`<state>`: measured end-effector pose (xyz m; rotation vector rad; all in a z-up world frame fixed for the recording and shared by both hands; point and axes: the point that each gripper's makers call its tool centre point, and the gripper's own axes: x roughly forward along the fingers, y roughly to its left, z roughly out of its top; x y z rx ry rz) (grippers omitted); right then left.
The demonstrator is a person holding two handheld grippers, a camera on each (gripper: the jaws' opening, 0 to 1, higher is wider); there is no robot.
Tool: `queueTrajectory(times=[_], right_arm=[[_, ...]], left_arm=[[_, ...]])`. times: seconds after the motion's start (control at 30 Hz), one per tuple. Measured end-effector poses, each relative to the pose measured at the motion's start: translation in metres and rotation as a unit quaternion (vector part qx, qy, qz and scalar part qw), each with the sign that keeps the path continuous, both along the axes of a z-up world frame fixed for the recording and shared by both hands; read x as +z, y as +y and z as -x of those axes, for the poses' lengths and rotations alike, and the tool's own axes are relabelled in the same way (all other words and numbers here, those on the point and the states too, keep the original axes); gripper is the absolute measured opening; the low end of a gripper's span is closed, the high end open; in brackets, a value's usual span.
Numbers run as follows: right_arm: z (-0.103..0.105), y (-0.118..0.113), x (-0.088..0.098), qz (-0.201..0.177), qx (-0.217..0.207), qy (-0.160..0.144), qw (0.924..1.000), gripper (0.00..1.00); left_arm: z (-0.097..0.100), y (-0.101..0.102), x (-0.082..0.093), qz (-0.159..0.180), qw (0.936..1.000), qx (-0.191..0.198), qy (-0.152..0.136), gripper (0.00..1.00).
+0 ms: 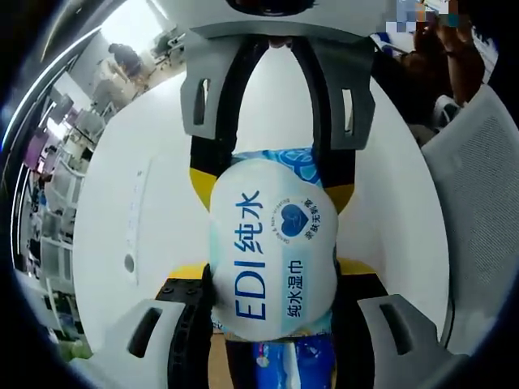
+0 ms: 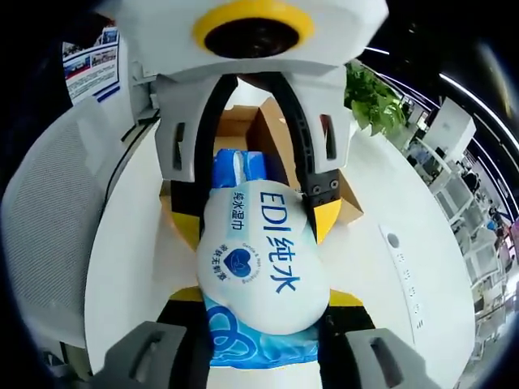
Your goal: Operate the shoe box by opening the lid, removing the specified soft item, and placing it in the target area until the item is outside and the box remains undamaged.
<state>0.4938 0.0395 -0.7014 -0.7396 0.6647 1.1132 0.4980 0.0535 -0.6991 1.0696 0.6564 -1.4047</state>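
Left gripper view: the left gripper (image 1: 272, 279) clamps one end of the wipes pack (image 1: 272, 243), and the right gripper (image 1: 272, 174) grips the far end, facing it. Right gripper view mirrors this: the right gripper (image 2: 259, 304) is clenched on the pack (image 2: 259, 259). Its long axis runs gripper to gripper, above the table (image 2: 381, 267), with the open box (image 2: 251, 134) behind the left gripper (image 2: 255, 215). Neither hand is nearer; one must let go.
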Motion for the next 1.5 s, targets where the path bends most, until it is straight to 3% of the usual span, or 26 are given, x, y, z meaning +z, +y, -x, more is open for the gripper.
queueTrajectory(times=[0.97,1.5], right_arm=[[-0.004,-0.017,-0.031,0.016,0.001,-0.001,0.9999,0.48],[-0.011,-0.014,-0.046,0.016,0.007,0.0,0.9998,0.48]], left_arm=[[-0.005,-0.017,-0.031,0.009,1.0,0.005,-0.001,0.59],[-0.01,-0.013,-0.046,0.002,0.9999,0.012,0.002,0.59]])
